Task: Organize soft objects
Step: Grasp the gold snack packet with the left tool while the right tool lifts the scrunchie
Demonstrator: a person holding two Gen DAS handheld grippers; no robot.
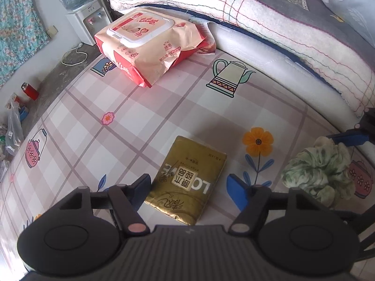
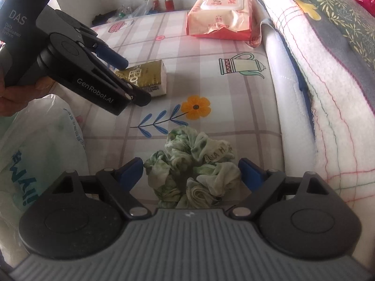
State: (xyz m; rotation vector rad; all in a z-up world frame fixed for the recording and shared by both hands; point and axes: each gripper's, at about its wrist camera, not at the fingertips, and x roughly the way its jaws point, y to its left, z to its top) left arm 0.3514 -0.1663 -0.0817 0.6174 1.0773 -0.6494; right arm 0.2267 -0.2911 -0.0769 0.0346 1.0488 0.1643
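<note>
A gold tissue pack (image 1: 187,180) (image 2: 152,72) lies flat on the plaid mat (image 1: 121,98). My left gripper (image 1: 189,185) (image 2: 133,82) points down over it and is open, one finger on each side. The left finger sits close to the pack's edge and the right finger stands clear of it. A crumpled green-and-white cloth scrunchie (image 2: 194,166) (image 1: 316,168) lies between the open fingers of my right gripper (image 2: 191,171). Its blue pads are beside the cloth without squeezing it. One of its blue fingers (image 1: 349,138) shows above the scrunchie in the left wrist view.
A pink wet-wipes pack (image 1: 150,44) (image 2: 220,16) lies at the far end of the mat. Folded blankets (image 1: 269,28) (image 2: 328,93) are piled along the right side. A white plastic bag (image 2: 42,152) sits at the near left. A water dispenser (image 1: 89,21) and a red bottle (image 1: 30,91) stand on the floor.
</note>
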